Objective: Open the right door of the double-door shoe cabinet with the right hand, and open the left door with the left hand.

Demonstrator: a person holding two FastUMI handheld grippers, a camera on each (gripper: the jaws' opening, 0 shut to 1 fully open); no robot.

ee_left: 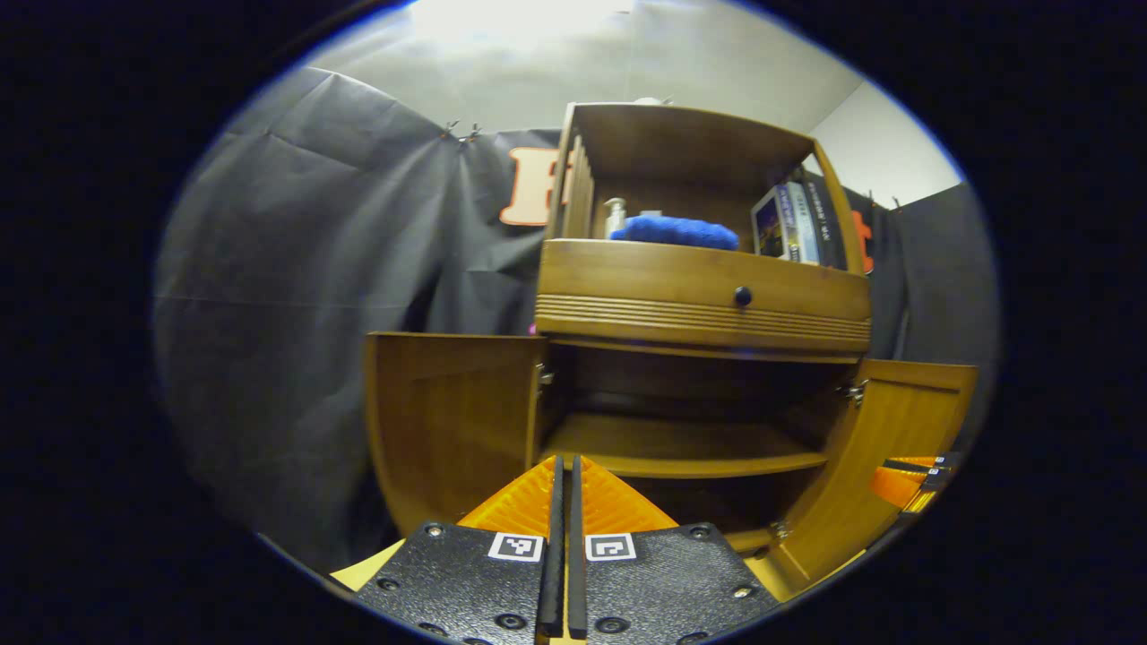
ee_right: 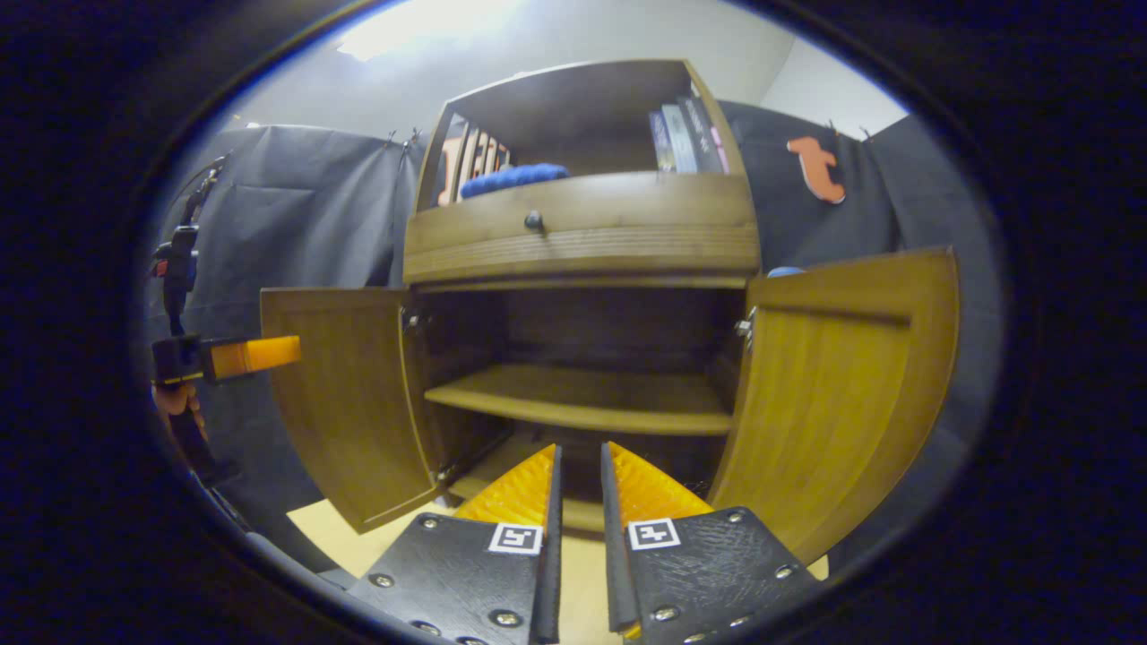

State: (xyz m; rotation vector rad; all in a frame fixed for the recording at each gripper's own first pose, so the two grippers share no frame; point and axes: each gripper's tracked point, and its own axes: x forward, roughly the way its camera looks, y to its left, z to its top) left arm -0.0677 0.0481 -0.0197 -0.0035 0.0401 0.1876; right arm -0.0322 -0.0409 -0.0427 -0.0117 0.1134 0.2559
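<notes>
The wooden shoe cabinet point(ee_left: 699, 305) point(ee_right: 582, 242) stands in front of me with both lower doors swung wide. Its left door point(ee_left: 448, 421) point(ee_right: 345, 394) and right door point(ee_left: 883, 457) point(ee_right: 833, 394) hang outward, baring an inner shelf point(ee_left: 681, 448) point(ee_right: 582, 399) with nothing on it. My left gripper point(ee_left: 564, 461) is shut with nothing held, low before the opening; in the right gripper view it is beside the left door's outer edge point(ee_right: 242, 356), held by a hand. My right gripper point(ee_right: 580, 448) stands slightly open and holds nothing, and in the left gripper view it is past the right door point(ee_left: 914, 475).
Above the doors is a drawer with a dark knob point(ee_left: 743, 296) point(ee_right: 534, 219). The top shelf holds a blue cloth point(ee_left: 676, 231) point(ee_right: 515, 177), a small bottle point(ee_left: 615, 217) and books point(ee_left: 789, 224) point(ee_right: 685, 134). Black cloth walls surround the cabinet; the floor point(ee_right: 340, 528) is pale wood.
</notes>
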